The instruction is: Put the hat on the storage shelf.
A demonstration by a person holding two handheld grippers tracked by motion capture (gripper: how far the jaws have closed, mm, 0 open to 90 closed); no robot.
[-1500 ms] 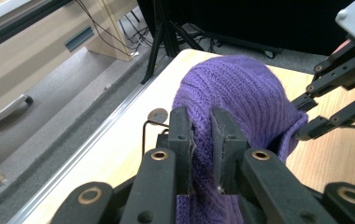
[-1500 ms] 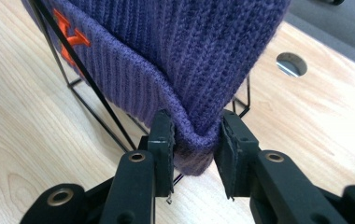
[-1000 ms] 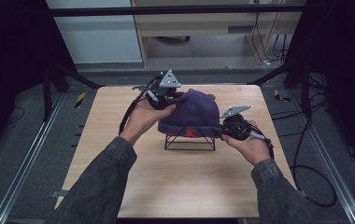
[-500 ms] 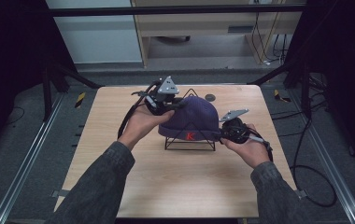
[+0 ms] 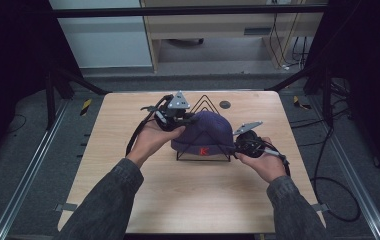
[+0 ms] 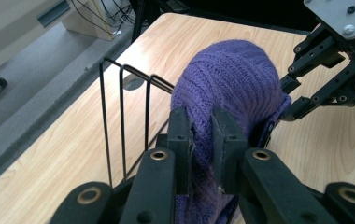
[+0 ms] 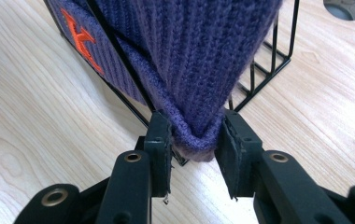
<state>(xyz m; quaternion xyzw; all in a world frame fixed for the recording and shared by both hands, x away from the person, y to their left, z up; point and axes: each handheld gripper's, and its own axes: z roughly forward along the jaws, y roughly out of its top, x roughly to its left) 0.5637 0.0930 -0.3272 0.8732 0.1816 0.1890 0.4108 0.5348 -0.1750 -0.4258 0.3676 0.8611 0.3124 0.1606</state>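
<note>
Left tool (image 6: 202, 140) pinches knit of purple beanie (image 5: 209, 131), far-side hem; right tool (image 7: 192, 140) straddles near hem fold, jaws just been easing open, pads look slack on fabric. Beanie sits draped over black wire rack (image 5: 203, 152) mid table (image 5: 128, 200). Prob. two-sided hold to seat hat evenly w/o tipping rack.
</note>
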